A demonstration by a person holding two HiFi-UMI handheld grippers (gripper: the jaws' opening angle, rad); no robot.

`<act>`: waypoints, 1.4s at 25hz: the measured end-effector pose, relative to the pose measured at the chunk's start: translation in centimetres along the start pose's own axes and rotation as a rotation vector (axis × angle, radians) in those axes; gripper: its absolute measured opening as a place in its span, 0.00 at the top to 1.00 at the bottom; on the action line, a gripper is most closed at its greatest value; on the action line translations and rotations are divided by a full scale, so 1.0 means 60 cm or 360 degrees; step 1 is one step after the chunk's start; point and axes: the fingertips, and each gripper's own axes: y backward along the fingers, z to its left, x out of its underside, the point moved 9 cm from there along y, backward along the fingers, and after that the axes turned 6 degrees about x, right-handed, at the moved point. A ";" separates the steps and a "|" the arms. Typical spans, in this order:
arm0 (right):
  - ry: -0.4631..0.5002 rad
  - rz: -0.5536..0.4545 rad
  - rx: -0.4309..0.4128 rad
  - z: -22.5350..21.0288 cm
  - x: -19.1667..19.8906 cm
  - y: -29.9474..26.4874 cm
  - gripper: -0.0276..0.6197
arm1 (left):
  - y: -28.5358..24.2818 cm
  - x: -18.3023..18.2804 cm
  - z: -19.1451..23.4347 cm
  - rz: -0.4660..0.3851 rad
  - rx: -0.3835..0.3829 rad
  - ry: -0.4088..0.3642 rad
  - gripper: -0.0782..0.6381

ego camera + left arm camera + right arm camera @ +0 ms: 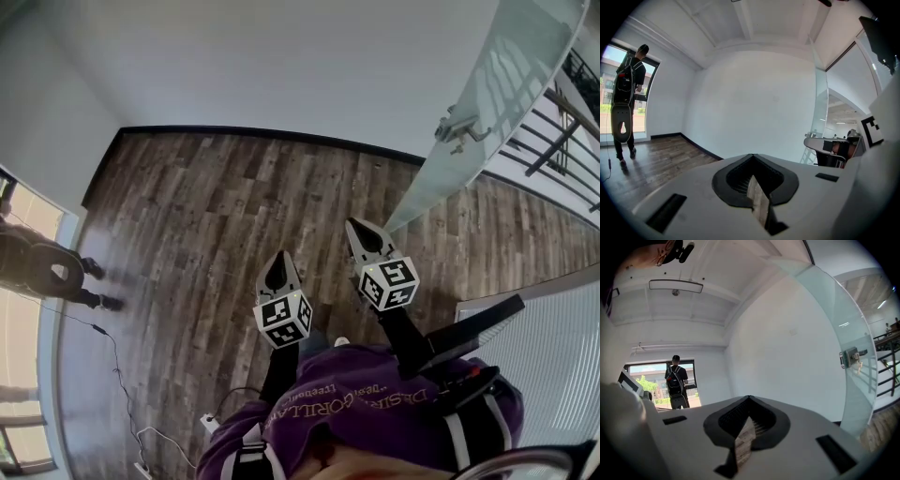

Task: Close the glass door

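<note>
The frosted glass door point(487, 103) stands swung open at the upper right of the head view, with a metal lock fitting point(459, 127) on its face. My right gripper point(360, 231) points toward the door's lower edge, apart from it, jaws shut and empty. Left of it and a little nearer to me, my left gripper point(279, 258) is also shut on nothing. In the right gripper view the door point(834, 329) and its lock point(851, 357) rise right of the shut jaws point(749, 397). The left gripper view shows shut jaws point(752, 155) and the door's edge point(821, 108) at right.
Wood-plank floor point(216, 225) meets a white wall with a dark skirting. A person with a backpack point(47, 267) stands by the window at far left. A thin cable point(117, 366) trails over the floor. A dark railing point(562, 141) runs behind the door.
</note>
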 end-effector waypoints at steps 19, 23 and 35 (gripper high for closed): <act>-0.0051 -0.0029 0.0266 0.027 -0.029 -0.284 0.97 | -0.233 -0.132 0.226 -0.0002 0.0103 -0.0039 0.89; -0.0037 0.0004 0.0282 0.027 -0.024 -0.308 0.97 | -0.253 -0.116 0.241 0.0034 0.0113 0.0009 0.89; 0.0013 -0.0037 0.0287 -0.084 -0.101 -0.424 0.97 | -0.427 -0.180 0.196 0.0013 0.0233 -0.0025 0.89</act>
